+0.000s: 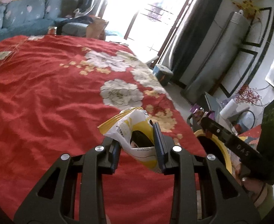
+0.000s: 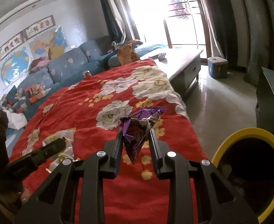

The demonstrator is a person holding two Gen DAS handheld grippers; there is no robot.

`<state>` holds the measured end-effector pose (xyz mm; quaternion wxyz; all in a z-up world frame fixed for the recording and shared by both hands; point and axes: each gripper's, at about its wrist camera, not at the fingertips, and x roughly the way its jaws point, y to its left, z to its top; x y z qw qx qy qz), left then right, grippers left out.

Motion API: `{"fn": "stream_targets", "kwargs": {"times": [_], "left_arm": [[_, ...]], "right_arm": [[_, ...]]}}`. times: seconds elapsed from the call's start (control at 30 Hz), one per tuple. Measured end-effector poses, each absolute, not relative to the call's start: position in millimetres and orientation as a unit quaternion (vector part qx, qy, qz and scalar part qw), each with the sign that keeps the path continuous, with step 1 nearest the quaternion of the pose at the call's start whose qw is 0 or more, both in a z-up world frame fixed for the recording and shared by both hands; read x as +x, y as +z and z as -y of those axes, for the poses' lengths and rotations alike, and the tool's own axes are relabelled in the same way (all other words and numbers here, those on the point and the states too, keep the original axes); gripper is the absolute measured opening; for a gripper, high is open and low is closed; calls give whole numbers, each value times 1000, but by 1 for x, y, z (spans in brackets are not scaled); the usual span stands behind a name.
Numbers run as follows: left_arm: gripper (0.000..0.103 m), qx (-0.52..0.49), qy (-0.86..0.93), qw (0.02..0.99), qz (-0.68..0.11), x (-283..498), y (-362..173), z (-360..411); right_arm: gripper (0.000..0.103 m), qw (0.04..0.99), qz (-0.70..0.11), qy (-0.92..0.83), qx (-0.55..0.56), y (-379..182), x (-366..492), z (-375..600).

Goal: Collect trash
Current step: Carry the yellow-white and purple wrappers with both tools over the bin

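Trash is in both grips, lifted off the red flowered cloth (image 1: 43,93); on the left, the left gripper (image 1: 139,145) is clenched on a crumpled yellow-and-white wrapper (image 1: 129,127); to its right, the right gripper (image 2: 136,141) pinches a purple foil wrapper (image 2: 137,130) by its middle; furthest right, the yellow-rimmed bin (image 2: 249,132) stands just beside the cloth's edge, mouth open. The foil looks slick and hangs to a loose point, so it could slip from the pads on the way over; the pale wrapper is light and might miss the rim if let go early. The bin's inside is black; its base is cut off.
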<state>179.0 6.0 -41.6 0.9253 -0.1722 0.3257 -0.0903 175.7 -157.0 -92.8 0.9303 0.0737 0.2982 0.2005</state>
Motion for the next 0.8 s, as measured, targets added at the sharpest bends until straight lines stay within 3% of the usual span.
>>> {"fn": "stream_targets", "kwargs": {"times": [0.8], "left_arm": [[25, -99, -168, 927, -320, 182, -17, 87]], "right_arm": [[26, 949, -273, 114, 109, -93, 145, 263]]}}
